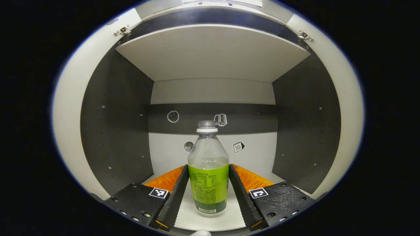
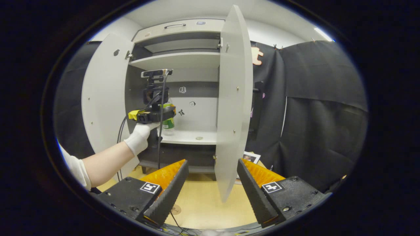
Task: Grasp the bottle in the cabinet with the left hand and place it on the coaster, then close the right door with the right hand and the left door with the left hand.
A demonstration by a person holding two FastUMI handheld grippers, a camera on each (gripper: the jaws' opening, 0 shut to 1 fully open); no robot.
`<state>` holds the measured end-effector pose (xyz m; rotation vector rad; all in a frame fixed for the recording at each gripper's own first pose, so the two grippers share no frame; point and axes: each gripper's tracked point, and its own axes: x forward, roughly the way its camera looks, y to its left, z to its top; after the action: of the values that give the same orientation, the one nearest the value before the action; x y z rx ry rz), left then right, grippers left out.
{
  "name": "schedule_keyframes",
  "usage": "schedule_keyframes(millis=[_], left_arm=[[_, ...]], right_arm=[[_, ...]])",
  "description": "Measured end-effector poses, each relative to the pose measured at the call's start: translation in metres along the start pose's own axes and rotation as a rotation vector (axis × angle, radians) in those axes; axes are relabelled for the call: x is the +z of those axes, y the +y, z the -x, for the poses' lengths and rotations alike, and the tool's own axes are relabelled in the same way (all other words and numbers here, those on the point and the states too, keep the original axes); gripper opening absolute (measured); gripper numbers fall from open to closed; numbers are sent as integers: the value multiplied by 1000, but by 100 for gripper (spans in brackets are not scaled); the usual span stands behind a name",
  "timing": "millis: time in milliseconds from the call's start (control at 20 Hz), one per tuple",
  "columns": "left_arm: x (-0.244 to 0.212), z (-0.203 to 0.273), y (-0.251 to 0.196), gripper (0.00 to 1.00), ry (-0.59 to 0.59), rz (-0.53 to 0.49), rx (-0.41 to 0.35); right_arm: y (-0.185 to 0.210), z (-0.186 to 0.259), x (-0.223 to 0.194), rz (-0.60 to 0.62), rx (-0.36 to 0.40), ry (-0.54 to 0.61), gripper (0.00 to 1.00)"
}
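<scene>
In the left gripper view, the left tongs point(image 1: 208, 191) reach into the open cabinet point(image 1: 115, 131) with the bottle point(image 1: 208, 170) standing upright between their two fingers point(image 1: 175, 193). The tongs are spread about as wide as the bottle; the fingers flank its green label on both sides, but I cannot tell whether they press on it or only sit just beside it. The bottle is clear, capless, with a white ring under the neck, and it rests on the cabinet's pale lower shelf point(image 1: 210, 219). Small stickers point(image 1: 238, 146) dot the back wall behind it, and an upper shelf point(image 1: 213, 52) spans the cabinet above.

In the right gripper view, the right tongs point(image 2: 211, 193) are held wide apart with nothing between them, low in front of the cabinet point(image 2: 183, 98). The right door point(image 2: 233, 105) stands open, edge-on toward the camera, and the left door point(image 2: 103, 98) is swung open on the far side. A white-gloved hand point(image 2: 139, 137) holds the left gripper point(image 2: 152, 114) up at the lower shelf point(image 2: 193, 136), where the bottle point(image 2: 169, 124) shows partly behind it. Below lies the wooden tabletop point(image 2: 203, 203), with a round coaster point(image 2: 176, 209) just visible beside the near finger point(image 2: 167, 193). Black cloth point(image 2: 321, 114) hangs to the right.
</scene>
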<state>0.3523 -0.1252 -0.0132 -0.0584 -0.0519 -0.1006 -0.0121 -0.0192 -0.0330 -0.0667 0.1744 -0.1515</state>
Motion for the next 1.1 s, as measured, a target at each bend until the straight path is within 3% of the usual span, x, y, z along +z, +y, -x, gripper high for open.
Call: schedule_keyframes(millis=[50,100,600,650,700,750,950,1000,1050,1100], left_arm=[[2,11,2,78,0,-4,-1],[4,23,4,74,-2,-10,-4],[18,160,-3,74,-36,-37,-71],[18,173,-4,77,-37,-29,-80],[16,186,-5,74,-35,-22,-87],[13,199,-5,77,-34,-17,-91],[-6,243,-6,74,-8,-9,-106],[-16,253,-7,78,4,-8,-109],[-24,262,-8,74,5,-5,-115],[-35,270,-8,78,13,0,-123]], right_arm=[[0,2,0,2,1,-2,98],[0,4,0,4,6,-4,98],[2,18,-3,8,24,-47,98],[1,21,-4,13,26,-51,98],[0,23,-6,14,28,-54,98],[-1,26,-7,16,30,-56,98],[-7,32,-19,13,33,-43,98],[-10,34,-24,8,32,-35,98],[-12,35,-26,-1,30,-28,98],[-14,36,-28,-8,30,-23,98]])
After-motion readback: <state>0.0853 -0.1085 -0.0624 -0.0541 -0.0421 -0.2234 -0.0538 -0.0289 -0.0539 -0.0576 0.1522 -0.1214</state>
